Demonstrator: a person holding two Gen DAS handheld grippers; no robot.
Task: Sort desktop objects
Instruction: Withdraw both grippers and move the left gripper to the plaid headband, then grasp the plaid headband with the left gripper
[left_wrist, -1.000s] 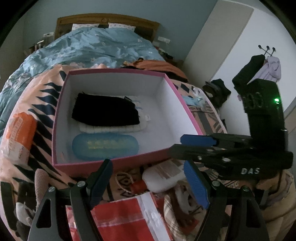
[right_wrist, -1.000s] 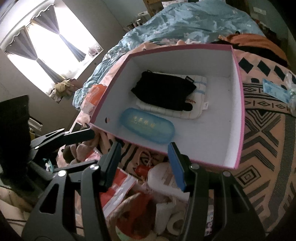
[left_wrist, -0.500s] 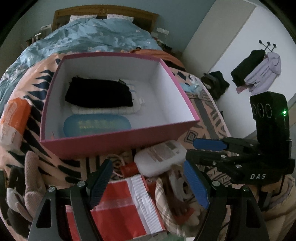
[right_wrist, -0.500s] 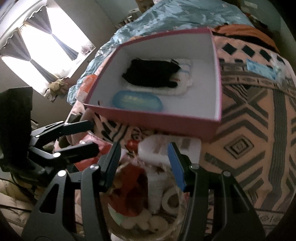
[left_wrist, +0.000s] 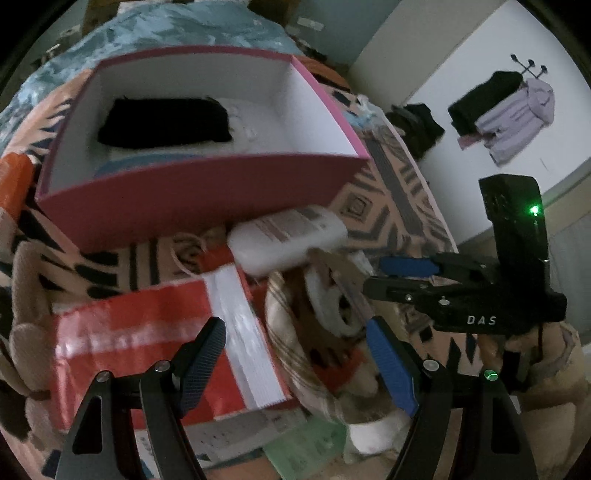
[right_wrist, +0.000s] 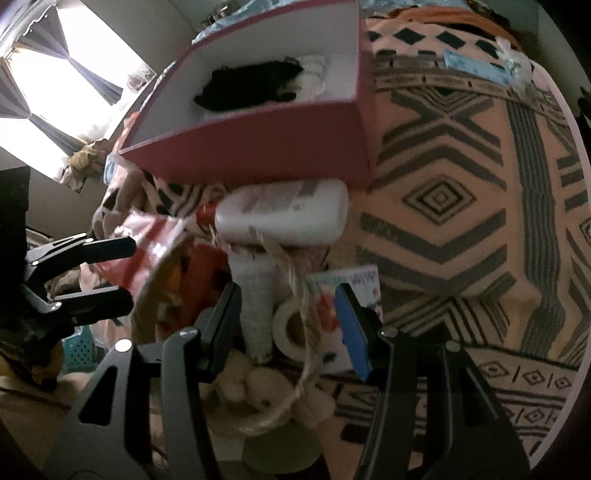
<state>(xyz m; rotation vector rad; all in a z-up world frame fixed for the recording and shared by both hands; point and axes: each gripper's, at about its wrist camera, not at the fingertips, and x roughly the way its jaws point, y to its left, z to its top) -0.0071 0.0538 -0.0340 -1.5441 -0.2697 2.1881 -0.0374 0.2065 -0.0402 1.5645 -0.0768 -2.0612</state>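
Note:
A pink box (left_wrist: 192, 206) (right_wrist: 258, 151) stands on the patterned blanket, holding a black cloth (left_wrist: 162, 122) (right_wrist: 251, 85), a white cloth and a blue case (left_wrist: 140, 162). A white bottle (left_wrist: 288, 236) (right_wrist: 280, 214) with a red cap lies in front of it, over a basket of clutter. My left gripper (left_wrist: 295, 358) is open and empty above a red and white bag (left_wrist: 147, 339). My right gripper (right_wrist: 288, 321) is open and empty above a tape roll (right_wrist: 288, 328) and a twine handle (right_wrist: 295, 295).
A patterned orange blanket (right_wrist: 461, 221) covers the bed. A small picture card (right_wrist: 354, 288) lies under the right gripper's blue finger. A plush toy (left_wrist: 22, 332) sits at the left. Clothes hang on a wall hook (left_wrist: 517, 99).
Both grippers have pulled back from the pink box and dropped low over the clutter in front of it. The bottle and basket items now loom larger. Both stay open.

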